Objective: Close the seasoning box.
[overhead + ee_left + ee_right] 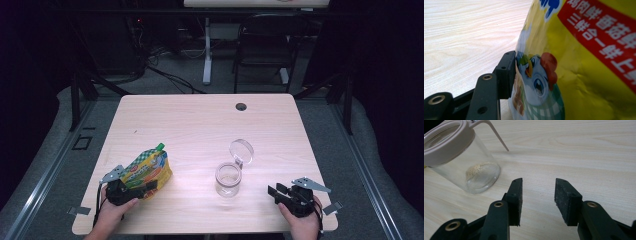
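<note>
Packaging in glossy yellow is covering the pouch (148,170), which is lying on the pale wooden surface (200,125) at about eight o'clock, its green cap pointing toward one o'clock; a green-and-white chequered band is running along one edge, and an orange patch is showing on its upper face; in the left gripper view the pouch (579,70) is wearing a red banner with white characters and a cartoon chicken with a red comb and big eyes, the foil looking creased; the left tongs (141,188) are standing spread at the pouch's near end, one black pad lying flat against the foil without any squeeze that I can make out; a clear jar (228,179) with a hinged lid flipped up is sitting at about five o'clock, a little pale powder resting in its bottom (477,171); the right tongs (537,201) are gaping open and empty above bare wood at four o'clock, near the jar but apart from it.
</note>
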